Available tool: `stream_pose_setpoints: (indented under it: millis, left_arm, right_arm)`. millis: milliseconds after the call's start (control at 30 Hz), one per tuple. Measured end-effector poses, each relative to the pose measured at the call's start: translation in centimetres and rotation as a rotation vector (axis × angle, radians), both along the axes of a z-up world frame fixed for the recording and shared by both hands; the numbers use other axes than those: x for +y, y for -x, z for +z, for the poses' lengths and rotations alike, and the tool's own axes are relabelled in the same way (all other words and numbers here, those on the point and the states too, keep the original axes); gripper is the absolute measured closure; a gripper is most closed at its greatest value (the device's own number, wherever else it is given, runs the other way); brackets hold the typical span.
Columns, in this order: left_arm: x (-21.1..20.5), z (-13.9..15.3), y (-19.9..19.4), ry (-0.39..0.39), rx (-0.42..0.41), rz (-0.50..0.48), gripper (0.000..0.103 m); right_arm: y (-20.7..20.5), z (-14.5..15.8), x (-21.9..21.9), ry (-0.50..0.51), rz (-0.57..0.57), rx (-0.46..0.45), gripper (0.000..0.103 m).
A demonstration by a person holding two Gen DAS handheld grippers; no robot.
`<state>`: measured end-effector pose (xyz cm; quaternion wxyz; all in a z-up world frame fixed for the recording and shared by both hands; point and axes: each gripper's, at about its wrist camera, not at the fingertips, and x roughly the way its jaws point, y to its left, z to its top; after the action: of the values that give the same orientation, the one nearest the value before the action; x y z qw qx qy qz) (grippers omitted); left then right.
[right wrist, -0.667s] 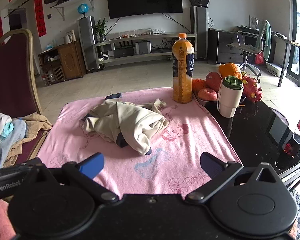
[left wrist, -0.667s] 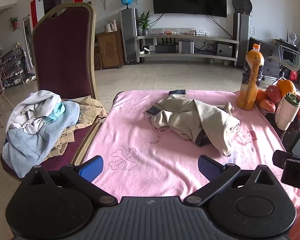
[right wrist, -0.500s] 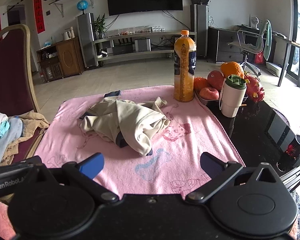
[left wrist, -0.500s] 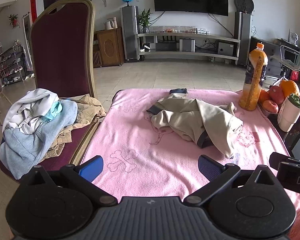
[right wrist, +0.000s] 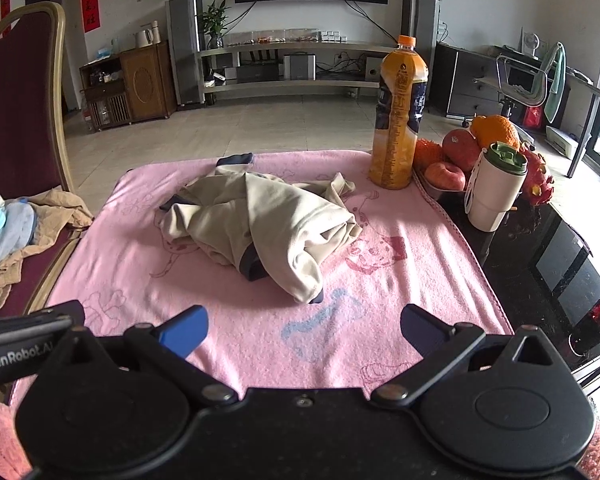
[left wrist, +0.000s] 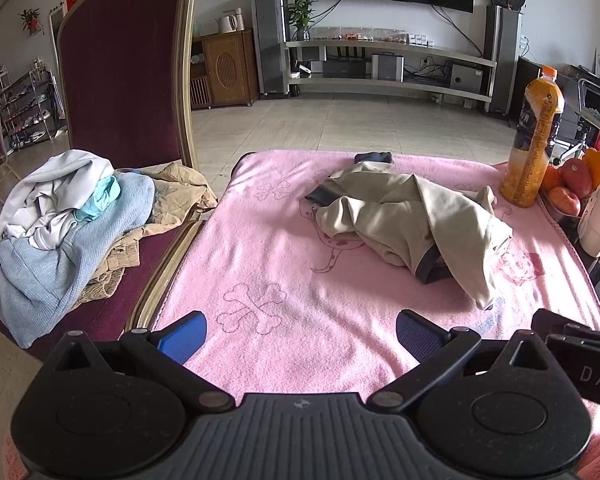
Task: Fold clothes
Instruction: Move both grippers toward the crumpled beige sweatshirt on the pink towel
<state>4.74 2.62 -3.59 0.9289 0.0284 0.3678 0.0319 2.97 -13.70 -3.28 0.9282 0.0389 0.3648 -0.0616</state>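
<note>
Lying crumpled mid-worktop toward the far edge on the pink printed towel (left wrist: pixel 260 280), beige sweatshirt with navy cuffs (left wrist: pixel 412 216), awaiting spreading; left tool (left wrist: pixel 300 330) and right tool (right wrist: pixel 304 324) spread wide, empty, near edge.

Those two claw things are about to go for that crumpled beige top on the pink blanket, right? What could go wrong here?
Likely, though neither open tool, left tool or right tool, touches it yet.

1. The beige top is bunched in layers, so a pinch may catch several folds at once.
2. The tall juice bottle stands just beyond it; spreading the cloth could tip it.
3. A low grab might snag the pink blanket too.
</note>
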Motion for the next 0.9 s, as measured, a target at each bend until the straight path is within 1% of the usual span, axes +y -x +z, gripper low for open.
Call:
stream_pose_setpoints:
  millis: [300, 633, 900]
  left_arm:
    - [-0.7, -0.5, -0.4, -0.018, -0.001, -0.008, 0.0]
    - [-0.8, -1.3, -1.3, -0.006, 0.031, -0.007, 0.0]
    - [-0.8, -1.2, -1.6, -0.006, 0.026, -0.009, 0.0]
  right_arm:
    - [-1.0, -0.1, -0.6, -0.02, -0.011, -0.002, 0.0]
    - [-1.7, -0.7, -0.8, -0.024, -0.018, 0.016, 0.0]
    - [-1.9, -0.6, -1.0, -0.023, -0.016, 0.014, 0.0]
